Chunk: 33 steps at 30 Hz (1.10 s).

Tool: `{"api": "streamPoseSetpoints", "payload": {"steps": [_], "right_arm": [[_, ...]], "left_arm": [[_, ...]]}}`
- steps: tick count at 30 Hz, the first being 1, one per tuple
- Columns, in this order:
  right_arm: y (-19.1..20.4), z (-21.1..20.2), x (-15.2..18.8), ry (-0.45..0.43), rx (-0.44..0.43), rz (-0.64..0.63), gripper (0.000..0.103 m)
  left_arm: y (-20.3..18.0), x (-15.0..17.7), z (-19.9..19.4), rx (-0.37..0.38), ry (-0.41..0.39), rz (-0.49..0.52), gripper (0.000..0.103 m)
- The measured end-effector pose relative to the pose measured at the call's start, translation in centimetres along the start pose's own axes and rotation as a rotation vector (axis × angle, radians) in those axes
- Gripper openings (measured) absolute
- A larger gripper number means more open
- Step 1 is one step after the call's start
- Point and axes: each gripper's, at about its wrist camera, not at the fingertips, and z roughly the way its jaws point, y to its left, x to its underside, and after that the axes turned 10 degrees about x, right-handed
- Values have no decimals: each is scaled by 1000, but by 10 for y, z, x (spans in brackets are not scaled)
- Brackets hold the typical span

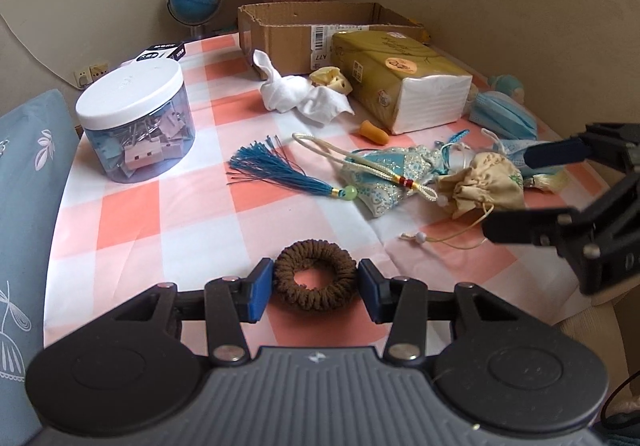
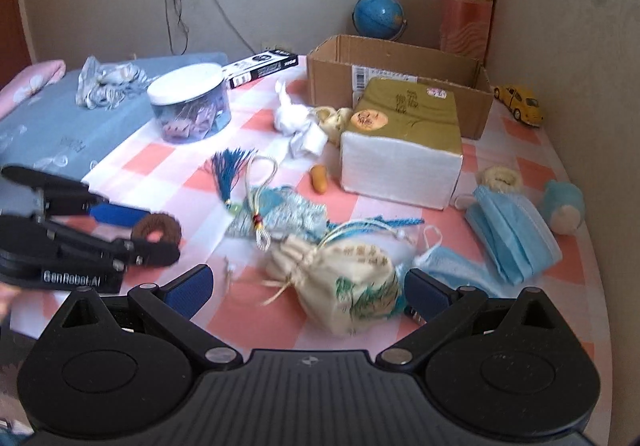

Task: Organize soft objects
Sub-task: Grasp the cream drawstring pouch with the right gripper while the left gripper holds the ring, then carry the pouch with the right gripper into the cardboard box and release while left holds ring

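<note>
A brown scrunchie (image 1: 316, 252) sits just above the checked tablecloth (image 1: 200, 213), and my left gripper (image 1: 315, 292) is shut on it, a blue pad pressing each side. The right wrist view shows the same scrunchie (image 2: 158, 224) in the left gripper (image 2: 158, 234) at the left. My right gripper (image 2: 308, 292) is open wide over a cream drawstring pouch (image 2: 348, 286), which lies between its fingers untouched. Beyond it lie a blue embroidered sachet (image 1: 384, 177) with a tassel (image 1: 272, 165), a white cloth (image 1: 296, 95) and blue face masks (image 2: 516, 234).
An open cardboard box (image 1: 280, 33) stands at the back, with a tissue pack (image 1: 404, 85) in front of it. A clip jar (image 1: 136, 125) is at the left, an orange earplug (image 1: 374, 133) mid-table. A yellow toy car (image 2: 520, 105) and a blue plush (image 2: 564, 205) sit at the right.
</note>
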Motion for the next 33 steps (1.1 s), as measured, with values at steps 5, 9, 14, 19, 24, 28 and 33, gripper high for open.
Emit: {"api": "streamPoseSetpoints", "payload": {"steps": [5, 9, 14, 19, 24, 28, 33], "right_arm": [[-5, 15, -3, 35, 19, 33, 99], [-4, 23, -2, 57, 30, 22, 89], [5, 27, 0, 56, 56, -35, 86], [6, 23, -3, 54, 71, -47, 80], [5, 6, -10, 20, 77, -61, 78], [-1, -9, -23, 7, 64, -76, 77], [-16, -30, -44, 2, 49, -76, 77]], "left_arm": [[1, -1, 2, 8, -1, -5, 46], [1, -2, 2, 11, -2, -2, 46], [2, -3, 4, 17, 1, 5, 46], [2, -6, 5, 33, 12, 21, 45], [1, -9, 1, 41, 15, 52, 44], [1, -12, -5, 58, 15, 72, 44], [-4, -18, -13, 67, 19, 125, 44]]}}
